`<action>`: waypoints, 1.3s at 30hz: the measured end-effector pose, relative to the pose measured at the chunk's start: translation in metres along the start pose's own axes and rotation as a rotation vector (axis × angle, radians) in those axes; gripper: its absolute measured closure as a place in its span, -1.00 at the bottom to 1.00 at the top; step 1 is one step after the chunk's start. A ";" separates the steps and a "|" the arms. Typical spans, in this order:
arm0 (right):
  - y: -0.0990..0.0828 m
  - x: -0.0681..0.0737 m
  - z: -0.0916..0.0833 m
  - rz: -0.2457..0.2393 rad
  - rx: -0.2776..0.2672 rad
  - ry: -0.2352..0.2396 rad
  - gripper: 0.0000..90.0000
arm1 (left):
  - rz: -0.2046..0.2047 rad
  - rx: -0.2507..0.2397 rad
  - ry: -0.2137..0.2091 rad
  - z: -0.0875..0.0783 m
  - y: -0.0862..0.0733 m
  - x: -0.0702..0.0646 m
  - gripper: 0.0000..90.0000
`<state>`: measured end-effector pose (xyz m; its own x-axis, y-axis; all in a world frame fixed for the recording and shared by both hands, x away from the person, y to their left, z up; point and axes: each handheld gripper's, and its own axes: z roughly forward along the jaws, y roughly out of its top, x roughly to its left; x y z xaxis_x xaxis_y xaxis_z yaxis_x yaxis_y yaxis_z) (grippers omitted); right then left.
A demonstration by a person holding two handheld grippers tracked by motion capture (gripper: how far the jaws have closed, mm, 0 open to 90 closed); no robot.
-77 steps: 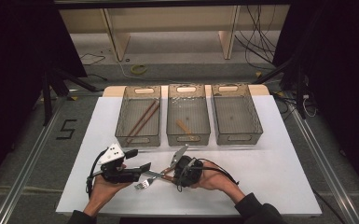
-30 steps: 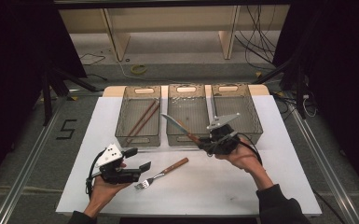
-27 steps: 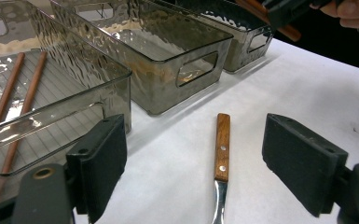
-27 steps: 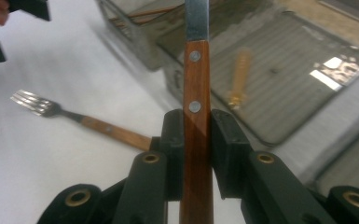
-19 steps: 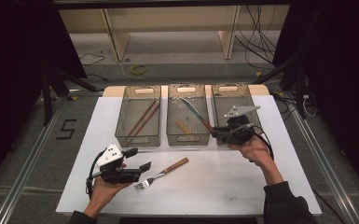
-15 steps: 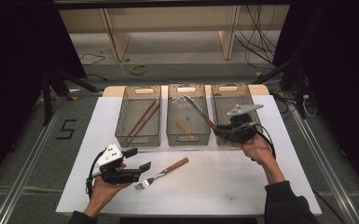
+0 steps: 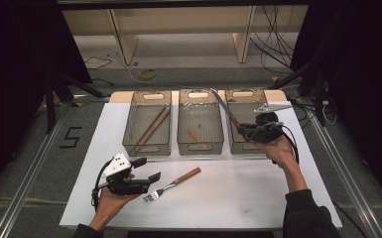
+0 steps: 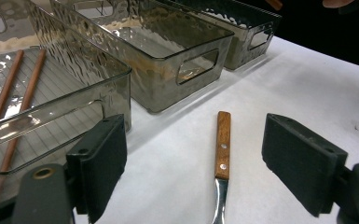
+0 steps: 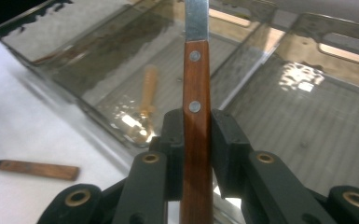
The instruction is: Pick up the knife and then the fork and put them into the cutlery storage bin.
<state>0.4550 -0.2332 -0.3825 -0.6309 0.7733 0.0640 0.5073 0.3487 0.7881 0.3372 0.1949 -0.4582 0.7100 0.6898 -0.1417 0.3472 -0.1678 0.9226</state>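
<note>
Knife (image 9: 196,93) with riveted wooden handle and steel blade: rigid, light, smooth; judged best held mid-handle, as now, since the blade is sharp and slick. Right hand-held gripper (image 9: 196,140) pinches that handle firmly; in the high view the knife (image 7: 226,113) sits right of centre, above the right-hand bin (image 7: 258,147). Left hand-held gripper (image 8: 193,163) stands spread over the fork (image 8: 222,149) on the tabletop (image 7: 238,188). Legible writing: a "5" on the floor (image 7: 71,137), left of frame.

The white rectangular tabletop (image 7: 258,198) carries three smoked transparent plastic bins (image 7: 200,144) in a row along its far edge, and a wooden-handled metal fork (image 7: 173,183) lying nearer the front.
</note>
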 end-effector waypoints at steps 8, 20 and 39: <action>-0.003 -0.013 0.001 0.034 0.002 -0.041 0.71 | 0.001 -0.001 0.002 0.000 0.000 0.000 -0.52; -0.001 -0.023 0.003 0.061 0.007 -0.078 0.71 | 0.000 -0.002 0.004 0.000 0.000 0.000 -0.52; 0.001 -0.047 0.020 0.124 0.118 -0.185 0.71 | -0.005 0.000 0.004 0.001 -0.001 0.001 -0.52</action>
<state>0.4968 -0.2582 -0.3972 -0.4465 0.8941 0.0338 0.6458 0.2959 0.7038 0.3378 0.1948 -0.4591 0.7057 0.6936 -0.1445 0.3506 -0.1647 0.9219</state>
